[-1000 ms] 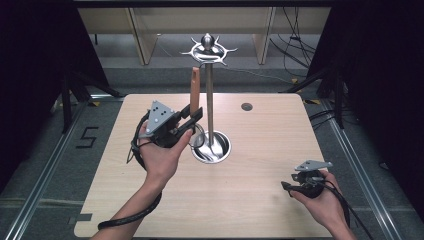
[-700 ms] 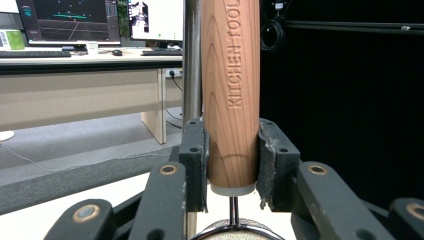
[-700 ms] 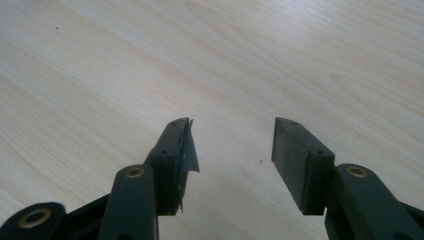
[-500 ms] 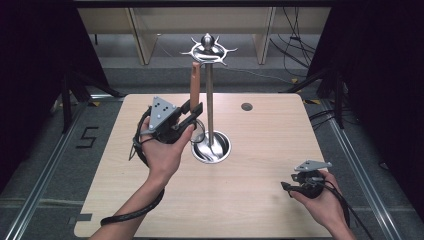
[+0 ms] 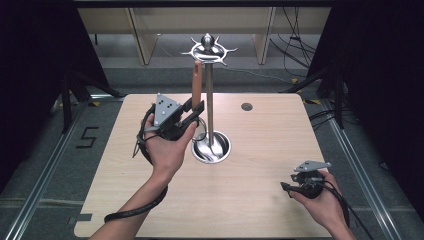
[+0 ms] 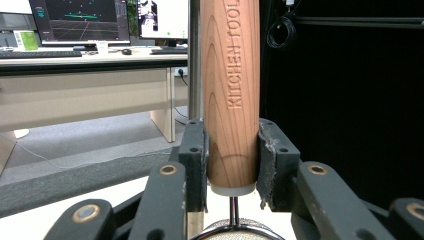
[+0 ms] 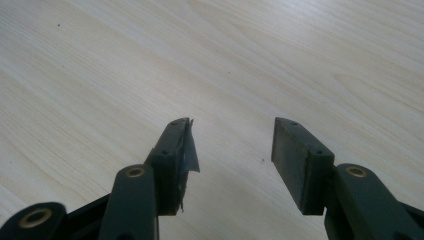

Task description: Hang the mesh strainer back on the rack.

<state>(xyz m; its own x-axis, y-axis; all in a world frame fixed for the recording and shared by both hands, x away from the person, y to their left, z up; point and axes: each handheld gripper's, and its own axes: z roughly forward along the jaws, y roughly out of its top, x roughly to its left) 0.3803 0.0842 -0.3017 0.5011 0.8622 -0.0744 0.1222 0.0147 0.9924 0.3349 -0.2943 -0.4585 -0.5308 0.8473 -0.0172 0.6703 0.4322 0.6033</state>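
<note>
A metal rack (image 5: 209,95) stands at the table's middle, a pole with hooked arms (image 5: 207,49) on top and a round base (image 5: 212,148). My left gripper (image 5: 196,111) is shut on the lower end of a wooden utensil handle (image 5: 197,84), held upright just left of the pole. In the left gripper view the handle (image 6: 231,90), stamped KITCHEN TOOL, sits between the pads (image 6: 196,155), with a thin metal stem and a round mesh rim (image 6: 235,231) below it. My right gripper (image 5: 289,186) rests low at the table's front right, open over bare wood (image 7: 232,145).
The wooden table (image 5: 260,200) has a small dark hole (image 5: 246,106) at the back right. Beyond its far edge stand desk legs (image 5: 140,35) and cables (image 5: 295,45) on the floor. Dark curtains flank both sides.
My left gripper has lifted the handle slightly and shifted it a little right, closer to the pole. The right gripper has stayed put.
</note>
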